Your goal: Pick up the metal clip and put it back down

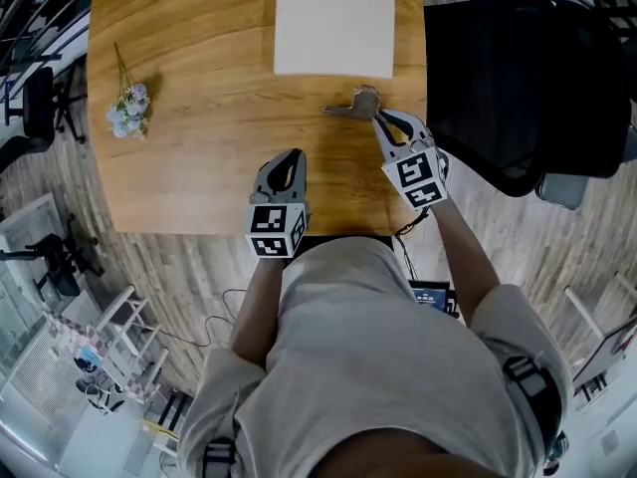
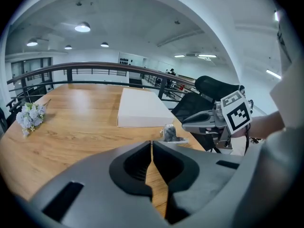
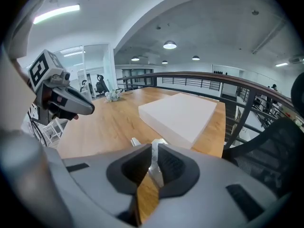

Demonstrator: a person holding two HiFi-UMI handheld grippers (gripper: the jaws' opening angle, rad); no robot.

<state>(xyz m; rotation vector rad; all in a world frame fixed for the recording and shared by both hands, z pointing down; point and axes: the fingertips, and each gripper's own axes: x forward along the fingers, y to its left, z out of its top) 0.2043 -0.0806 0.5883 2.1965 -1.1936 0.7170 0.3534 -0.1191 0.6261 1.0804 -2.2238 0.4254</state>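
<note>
table (image 1: 189,177): wooden, lay under both sets of fingers. The left gripper (image 1: 288,159) and right gripper (image 1: 379,117) were both over its near half.
person (image 1: 378,366): pale shirt, directly behind both grippers, one arm out to each.
chair (image 1: 518,78): black, off the table edge, near and to the right of the right gripper's fingers (image 3: 176,167).
white slab (image 1: 333,23): flat on the table, ahead of both sets of fingers. It was nearer the right pair but apart from them.
left gripper: fingers (image 2: 129,165) were clenched tip to tip with nothing between them. Only bare wood showed in the slit below the tips. It sat behind and to the left of the right fingers, well apart.
right gripper: fingers were clenched on the metal clip (image 3: 155,161). A strip of metal ran up the gap between the pads and out past the tips.
flowers (image 1: 129,110): small pale bunch lying on the wood, well off to the left of the left fingers and slightly ahead of them.
metal clip: grasped at the right fingertips, sticking out ahead and to the left of them. It was ahead and to the right of the left fingertips, not touching them, and just short of the slab's near edge. It was down at table level, but I couldn't tell whether it rested on the wood or hung just clear.
</note>
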